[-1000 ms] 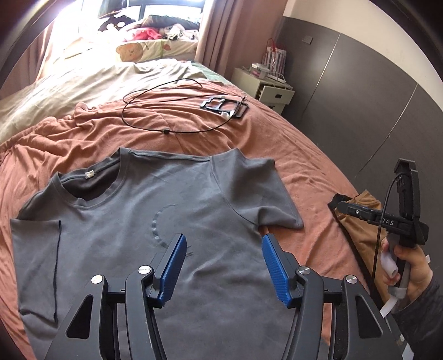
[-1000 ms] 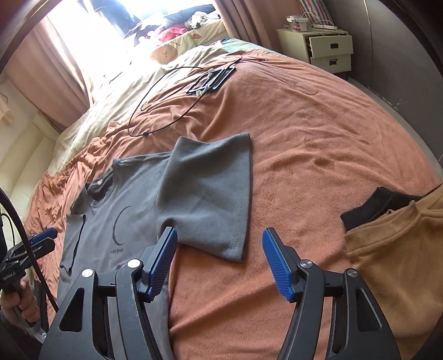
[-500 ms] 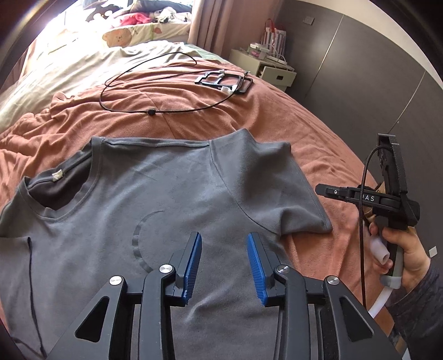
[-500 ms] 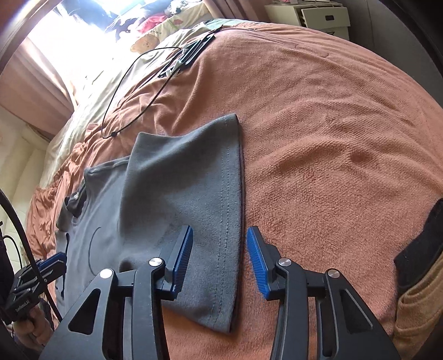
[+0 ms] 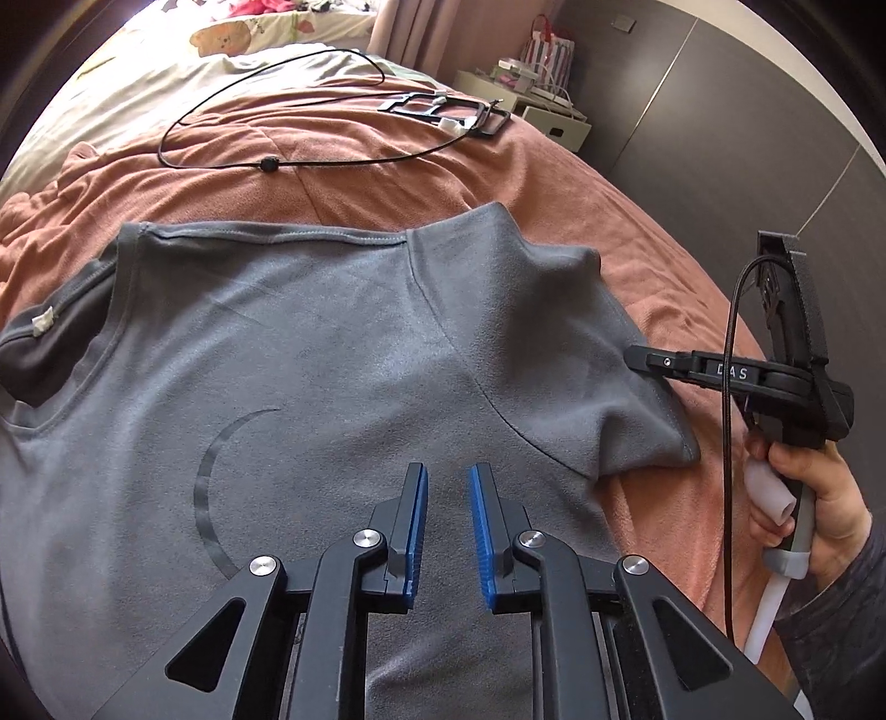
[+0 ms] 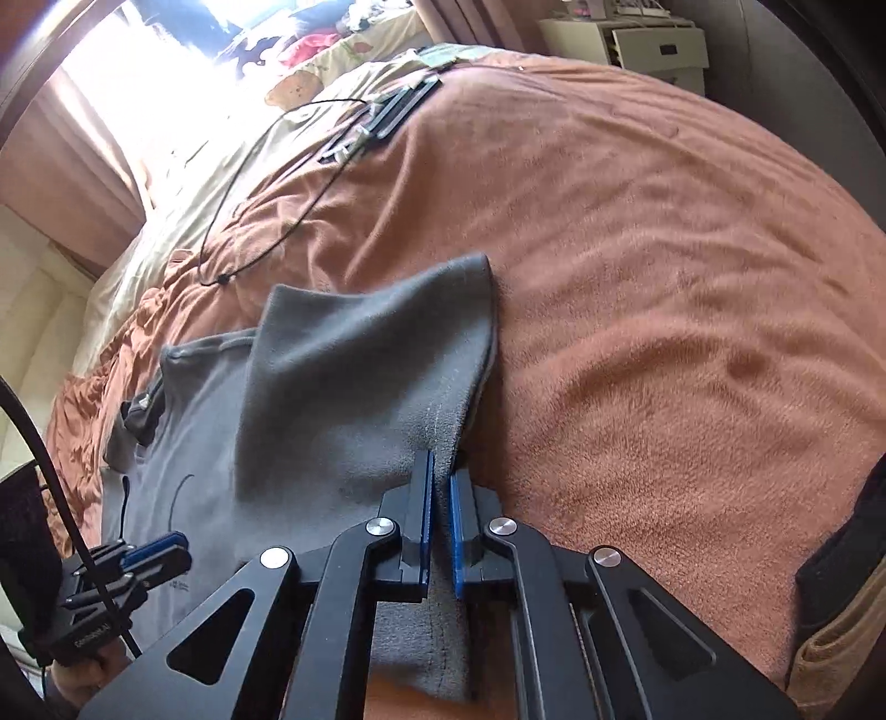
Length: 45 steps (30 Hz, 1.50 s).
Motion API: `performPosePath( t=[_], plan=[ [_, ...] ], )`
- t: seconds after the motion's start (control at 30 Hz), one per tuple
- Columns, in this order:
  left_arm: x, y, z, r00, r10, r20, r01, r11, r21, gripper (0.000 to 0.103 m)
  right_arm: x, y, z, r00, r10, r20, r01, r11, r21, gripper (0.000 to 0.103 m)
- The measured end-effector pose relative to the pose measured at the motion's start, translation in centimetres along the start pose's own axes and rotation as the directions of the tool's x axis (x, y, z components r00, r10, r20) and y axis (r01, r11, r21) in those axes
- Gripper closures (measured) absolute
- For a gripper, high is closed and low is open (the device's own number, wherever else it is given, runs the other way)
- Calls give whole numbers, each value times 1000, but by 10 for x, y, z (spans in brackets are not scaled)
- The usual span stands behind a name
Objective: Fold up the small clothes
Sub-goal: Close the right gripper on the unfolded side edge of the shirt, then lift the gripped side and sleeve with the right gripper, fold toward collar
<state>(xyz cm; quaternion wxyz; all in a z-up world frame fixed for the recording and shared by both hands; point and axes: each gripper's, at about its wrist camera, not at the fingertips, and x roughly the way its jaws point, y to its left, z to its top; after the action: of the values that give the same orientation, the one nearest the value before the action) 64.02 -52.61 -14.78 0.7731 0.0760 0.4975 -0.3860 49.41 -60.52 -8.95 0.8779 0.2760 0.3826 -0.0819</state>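
A grey T-shirt (image 5: 343,354) lies spread, chest up, on a rust-brown blanket (image 6: 664,288) covering the bed. The right gripper (image 6: 441,465) is clamped on the hem of the shirt's sleeve (image 6: 365,376), fabric pinched between its blue pads. The left gripper (image 5: 447,476) hovers over the shirt's body, its jaws narrowing with a small gap and no cloth between them. Farther up the bed lie a black cable (image 5: 266,111) and a black frame (image 5: 448,111). A white nightstand (image 6: 653,50) stands by dark wall panels (image 5: 720,99).
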Motion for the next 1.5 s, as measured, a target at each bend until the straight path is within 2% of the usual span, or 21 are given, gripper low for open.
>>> performPosePath(
  t=[0.27,0.5,0.6,0.83,0.97,1.07,1.3,1.5],
  plan=[
    [12,-5,-3,999,-52,-16,52,998,-21,86,-36,45,14,999,3,43,2,993,-118,101],
    [19,-13,-1,997,-73,-19,72,997,-23,86,-58,68,18,997,33,74,-21,987,-160,102],
    [23,-16,0,996,-87,-25,86,996,-29,86,-61,78,16,996,30,86,-14,984,-175,102],
    [36,-26,-2,989,-146,-34,145,989,-40,86,-57,93,11,995,73,69,-60,981,-183,102],
    [41,-35,-6,990,-132,-48,131,991,-20,86,-55,92,12,994,83,64,-70,982,-178,102],
    [34,-26,-4,987,-150,-57,148,988,-42,86,-53,94,14,993,104,56,-94,984,-154,102],
    [-8,12,-4,998,-60,-29,57,995,-86,86,-50,113,5,990,142,23,-137,977,-163,102],
    [-43,45,-7,1000,14,-12,-16,990,-139,85,-36,137,-5,986,166,-30,-168,965,-202,102]
  ],
)
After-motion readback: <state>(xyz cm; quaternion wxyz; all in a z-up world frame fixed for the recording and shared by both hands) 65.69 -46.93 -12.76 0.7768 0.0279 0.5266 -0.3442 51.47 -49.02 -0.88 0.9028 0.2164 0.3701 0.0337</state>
